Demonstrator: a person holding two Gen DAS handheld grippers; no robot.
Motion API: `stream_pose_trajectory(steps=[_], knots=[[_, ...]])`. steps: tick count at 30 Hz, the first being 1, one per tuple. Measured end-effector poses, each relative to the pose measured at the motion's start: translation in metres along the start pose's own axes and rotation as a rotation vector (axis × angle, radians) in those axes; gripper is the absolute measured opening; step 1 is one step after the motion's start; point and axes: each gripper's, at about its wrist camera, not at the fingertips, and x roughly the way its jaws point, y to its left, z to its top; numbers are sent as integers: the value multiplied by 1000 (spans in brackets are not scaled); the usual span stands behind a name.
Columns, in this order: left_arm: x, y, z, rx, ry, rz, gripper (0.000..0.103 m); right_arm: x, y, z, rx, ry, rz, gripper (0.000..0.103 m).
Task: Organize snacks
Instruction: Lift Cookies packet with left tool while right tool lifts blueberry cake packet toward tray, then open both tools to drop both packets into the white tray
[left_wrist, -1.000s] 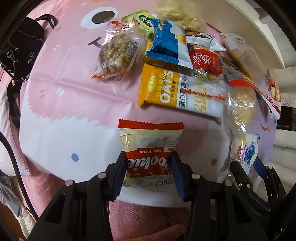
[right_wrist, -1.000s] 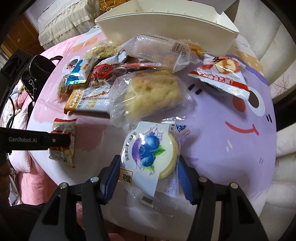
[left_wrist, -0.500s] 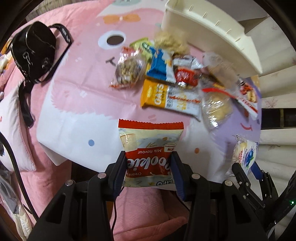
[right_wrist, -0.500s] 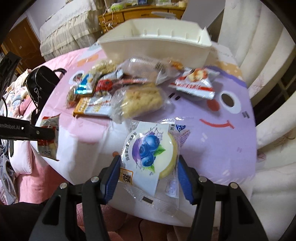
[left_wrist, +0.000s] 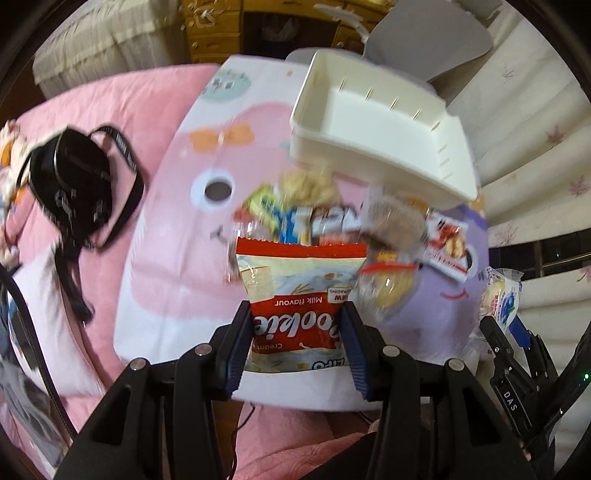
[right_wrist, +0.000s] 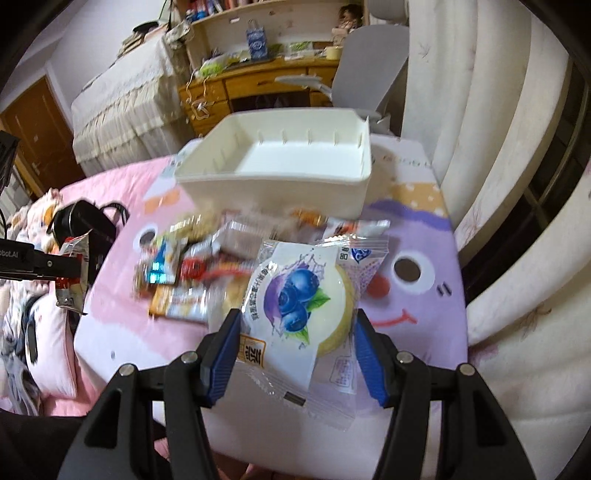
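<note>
The left claw (left_wrist: 297, 332) is clamped on a cookie packet (left_wrist: 301, 291) and the right claw (right_wrist: 295, 339) on a blueberry cake packet (right_wrist: 303, 302), both held above the desk (right_wrist: 417, 306). Beyond lie the heaped snacks (right_wrist: 195, 266), then the empty white bin (right_wrist: 295, 162). Gripped only by slippery wrapper, either packet may slide free and fall short of the bin.

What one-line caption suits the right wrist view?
Right gripper holds a blueberry cake pack above the snack pile, facing the empty white bin.
</note>
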Motion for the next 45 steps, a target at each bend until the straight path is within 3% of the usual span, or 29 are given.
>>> stream_pose_trajectory(steps=[10, 23, 32, 35, 45], knots=[[-22, -19, 96, 105, -77, -19, 46, 7, -1, 74, 31, -97, -22, 59], [13, -44, 197, 188, -152, -109, 46, 46, -2, 154, 77, -184, -21, 59], [47, -62, 216, 223, -161, -211, 45, 70, -7, 187, 105, -229, -25, 60], [52, -66, 217, 209, -151, -216, 57, 79, -7, 189, 108, -190, -29, 60], [44, -72, 203, 216, -130, -152, 66, 72, -9, 179, 139, -157, -5, 61]])
